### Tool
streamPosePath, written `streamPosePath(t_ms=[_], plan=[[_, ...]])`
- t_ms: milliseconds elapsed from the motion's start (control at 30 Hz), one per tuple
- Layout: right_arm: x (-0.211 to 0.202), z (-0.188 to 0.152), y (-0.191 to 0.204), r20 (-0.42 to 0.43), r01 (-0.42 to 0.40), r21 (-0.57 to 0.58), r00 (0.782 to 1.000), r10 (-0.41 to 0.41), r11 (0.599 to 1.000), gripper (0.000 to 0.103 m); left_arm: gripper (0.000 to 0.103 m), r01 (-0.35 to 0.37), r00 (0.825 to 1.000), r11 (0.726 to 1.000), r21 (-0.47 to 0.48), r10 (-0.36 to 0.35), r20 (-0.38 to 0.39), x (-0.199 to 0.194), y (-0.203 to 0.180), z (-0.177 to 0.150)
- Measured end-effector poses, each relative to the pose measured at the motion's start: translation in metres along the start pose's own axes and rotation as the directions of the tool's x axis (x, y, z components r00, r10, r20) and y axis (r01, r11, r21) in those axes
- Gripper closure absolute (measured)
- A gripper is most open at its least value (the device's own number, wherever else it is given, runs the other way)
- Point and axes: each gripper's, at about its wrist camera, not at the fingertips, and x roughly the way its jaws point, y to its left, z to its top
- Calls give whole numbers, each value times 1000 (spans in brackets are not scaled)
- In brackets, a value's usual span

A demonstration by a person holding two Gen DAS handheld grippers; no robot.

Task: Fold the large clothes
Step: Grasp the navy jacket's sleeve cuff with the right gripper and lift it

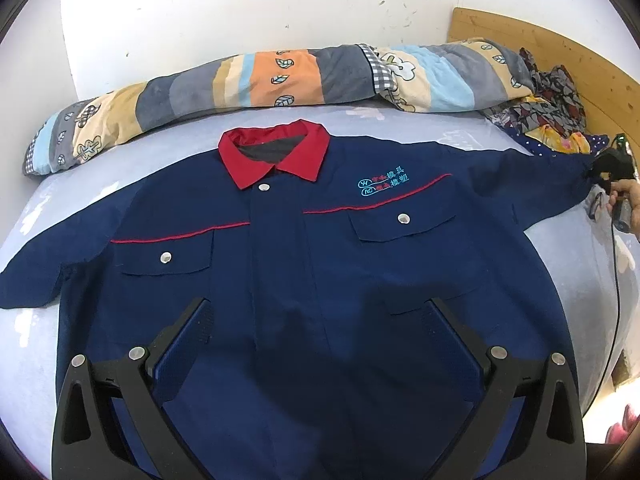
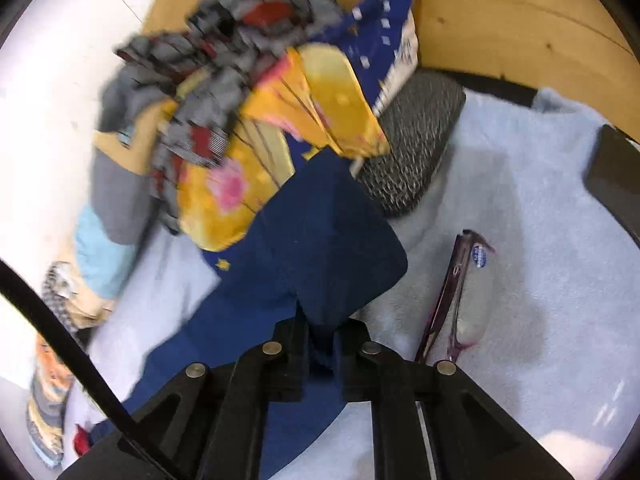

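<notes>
Toward the left edge of the bed point(image 1: 32, 344), one sleeve of the navy work jacket point(image 1: 304, 264) lies flat on the pale blue sheet, and the jacket itself is spread front-up across the middle of the bed, its red collar point(image 1: 276, 152) pointing at the far edge. Along that far edge rests a rolled patchwork quilt point(image 1: 248, 80) against the white wall. The left tongs point(image 1: 320, 312) hover released over the jacket's lower front, their two fingers spread wide apart with nothing between them. Farther right, the other sleeve stretches toward the right edge of the bed, where the right tongs point(image 2: 320, 332) are clenched on the sleeve cuff point(image 2: 340, 256), the fabric bunched between the fingers. Just right of the cuff lie purple-framed glasses point(image 2: 460, 300) on the sheet, and beyond it sits a heap of patterned clothes point(image 2: 240, 100) near the wooden headboard point(image 2: 500, 12).
</notes>
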Motion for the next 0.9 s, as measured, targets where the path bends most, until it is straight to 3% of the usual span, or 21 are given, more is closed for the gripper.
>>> streamPosePath(t_ms=[167,300,433,600,767,900], plan=[[-49,1,17,78,-104,-21,991,106,994,94,0,-28,999,1000,-2,28,31,-11,5,1],[-101,10,62,132,-185,-70,972,193,980,94,0,-56,997,998,-21,57,54,-22,15,3],[-177,22,132,204,-277,-144,931,302,950,94,0,-91,993,995,-39,94,76,-35,29,4],[-265,27,242,266,-297,-299,886,378,907,94,0,-129,985,990,-58,135,107,-52,48,3],[-299,-32,341,210,-320,-449,870,447,834,94,0,-176,974,978,-112,190,125,-70,80,0],[-290,-125,406,96,-361,-558,866,490,747,94,0,-210,965,958,-196,236,116,-84,116,-2]])
